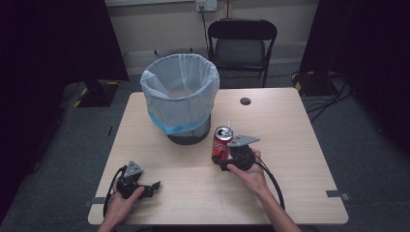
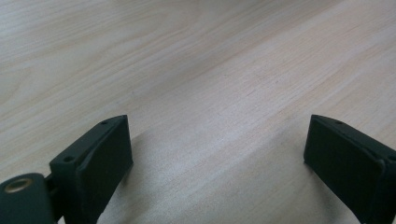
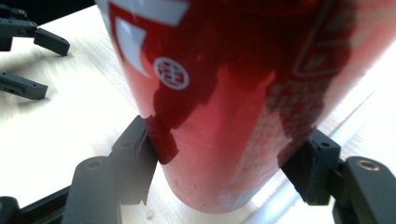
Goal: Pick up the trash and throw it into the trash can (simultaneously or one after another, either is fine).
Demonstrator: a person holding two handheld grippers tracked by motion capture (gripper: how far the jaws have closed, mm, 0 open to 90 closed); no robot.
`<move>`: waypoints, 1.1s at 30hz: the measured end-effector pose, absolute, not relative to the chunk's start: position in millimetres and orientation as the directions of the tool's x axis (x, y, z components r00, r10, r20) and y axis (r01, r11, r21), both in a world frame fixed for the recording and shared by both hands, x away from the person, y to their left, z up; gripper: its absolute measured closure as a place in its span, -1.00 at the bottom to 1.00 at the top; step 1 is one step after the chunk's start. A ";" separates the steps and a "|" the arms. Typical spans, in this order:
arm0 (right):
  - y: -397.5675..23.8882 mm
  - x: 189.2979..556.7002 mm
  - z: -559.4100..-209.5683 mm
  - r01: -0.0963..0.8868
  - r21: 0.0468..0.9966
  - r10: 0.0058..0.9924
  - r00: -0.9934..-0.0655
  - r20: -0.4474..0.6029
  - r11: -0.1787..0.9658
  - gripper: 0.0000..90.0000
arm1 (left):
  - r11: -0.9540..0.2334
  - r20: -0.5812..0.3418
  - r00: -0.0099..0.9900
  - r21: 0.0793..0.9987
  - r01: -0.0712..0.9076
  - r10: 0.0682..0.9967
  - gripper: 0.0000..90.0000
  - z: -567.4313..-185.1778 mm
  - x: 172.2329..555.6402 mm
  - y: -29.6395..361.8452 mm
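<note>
Red soda can [image 1: 222,143]: upright, slightly tilted, silver top with opening visible, white markings on the red body. Located near desk [image 1: 290,145] centre, at roughly 5 o'clock from the wastebasket [image 1: 180,96]. Held at its lower body between the two jaws of the right gripper [image 1: 223,157]. Wastebasket: dark, lined with a white bag, standing upright at desk rear-centre, mouth open.
</note>
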State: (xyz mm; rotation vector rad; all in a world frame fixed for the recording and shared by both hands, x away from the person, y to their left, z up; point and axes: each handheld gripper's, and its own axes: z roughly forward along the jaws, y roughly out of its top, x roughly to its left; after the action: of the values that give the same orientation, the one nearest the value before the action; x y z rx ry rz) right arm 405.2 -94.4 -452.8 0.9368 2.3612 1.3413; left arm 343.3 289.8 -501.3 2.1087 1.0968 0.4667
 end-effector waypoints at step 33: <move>-108.0 401.7 -375.4 0.368 0.883 0.644 -0.758 0.103 0.292 -0.24 | -0.394 -0.004 0.576 0.726 0.563 0.817 -0.84 -501.2 343.3 289.9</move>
State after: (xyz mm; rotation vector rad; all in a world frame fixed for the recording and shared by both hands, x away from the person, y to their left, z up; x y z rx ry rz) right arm 401.7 -108.0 -375.4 0.9244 2.2912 1.4514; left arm 343.3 289.9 -501.2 2.1096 1.0961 0.4670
